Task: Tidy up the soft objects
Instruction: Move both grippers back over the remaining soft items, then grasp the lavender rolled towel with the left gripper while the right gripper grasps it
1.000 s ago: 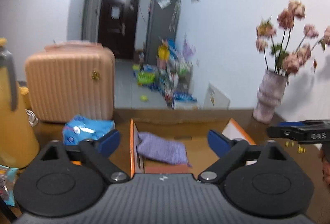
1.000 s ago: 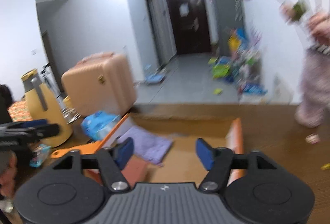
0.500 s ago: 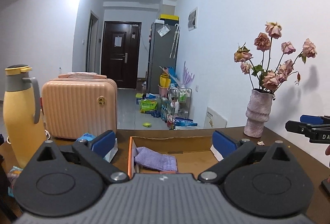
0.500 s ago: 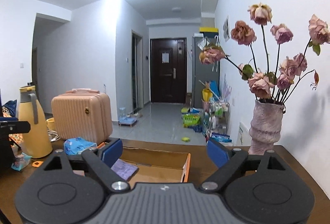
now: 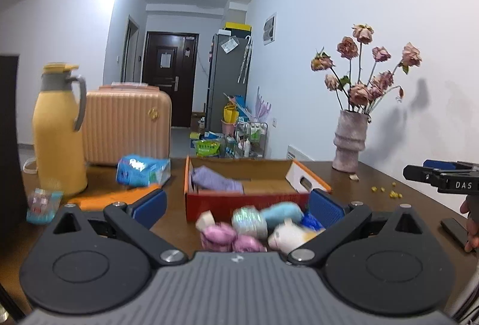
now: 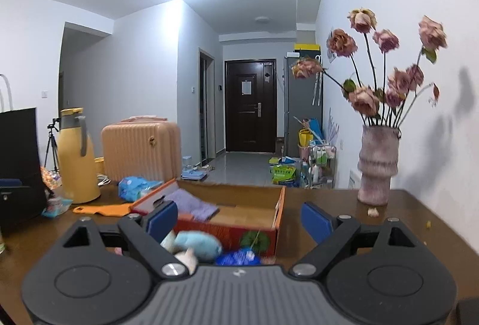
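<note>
A huddle of small soft toys (image 5: 254,227) lies on the table just in front of the open cardboard box (image 5: 245,200): pink, glittery pale, light blue, white and dark blue pieces, touching one another. Inside the box, at its left end, a purple cloth (image 5: 215,182) lies flat

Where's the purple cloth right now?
The purple cloth lies inside the open cardboard box, against its left wall in the left wrist view, behind the pile of soft toys on the table.
</note>
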Available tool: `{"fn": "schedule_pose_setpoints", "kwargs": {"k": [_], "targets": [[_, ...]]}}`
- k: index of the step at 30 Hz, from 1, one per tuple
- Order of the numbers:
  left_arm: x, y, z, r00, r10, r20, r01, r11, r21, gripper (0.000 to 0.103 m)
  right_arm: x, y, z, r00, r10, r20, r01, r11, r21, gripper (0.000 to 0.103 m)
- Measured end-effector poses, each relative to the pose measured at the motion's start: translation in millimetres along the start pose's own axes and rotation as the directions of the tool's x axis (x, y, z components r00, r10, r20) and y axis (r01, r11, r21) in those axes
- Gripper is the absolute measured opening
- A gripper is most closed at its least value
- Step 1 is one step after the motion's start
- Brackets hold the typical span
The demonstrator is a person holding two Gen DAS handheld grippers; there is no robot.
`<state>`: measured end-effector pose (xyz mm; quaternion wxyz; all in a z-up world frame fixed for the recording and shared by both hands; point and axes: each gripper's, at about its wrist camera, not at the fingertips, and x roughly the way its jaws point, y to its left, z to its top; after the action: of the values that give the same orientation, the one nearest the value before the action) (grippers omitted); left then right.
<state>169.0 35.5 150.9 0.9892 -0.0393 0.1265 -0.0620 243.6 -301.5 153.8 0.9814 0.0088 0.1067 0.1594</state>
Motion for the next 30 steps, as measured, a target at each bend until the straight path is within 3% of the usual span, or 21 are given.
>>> {"fn": "schedule_pose_setpoints", "kwargs": {"k": [7, 13, 21, 28, 30], "targets": [[-38, 5, -51, 0.998, -0.015, -0.061, 0.012, 0.998, -0.056, 0.103, -51, 21, -62, 0.998, 0.015, -0.061, -0.014, 1.000, 0.014, 0.091], [-40, 8, -78, 0.991, -0.006, -0.132, -0.005, 0.997, -0.079, 0.103, -77, 40, -98, 0.990, 0.061, -0.123, -0.059, 0.998, 0.021, 0.091], [-7, 7, -92, 0.982, -0.027, -0.186, 0.012, 0.997, -0.081, 0.103, -63, 40, -108, 0.987, 0.047, -0.154, -0.042, 0.998, 0.040, 0.091], [32, 16, -88, 0.979, -0.069, -0.191, 0.045, 0.991, -0.127, 0.103, -28, 39, -111, 0.981, 0.093, -0.168, -0.078, 0.992, 0.095, 0.088], [46, 19, -87, 0.975, -0.088, -0.202, 0.057, 0.986, -0.155, 0.099, -14, 41, -112, 0.977, 0.112, -0.184, -0.093, 0.989, 0.111, 0.082]]}}
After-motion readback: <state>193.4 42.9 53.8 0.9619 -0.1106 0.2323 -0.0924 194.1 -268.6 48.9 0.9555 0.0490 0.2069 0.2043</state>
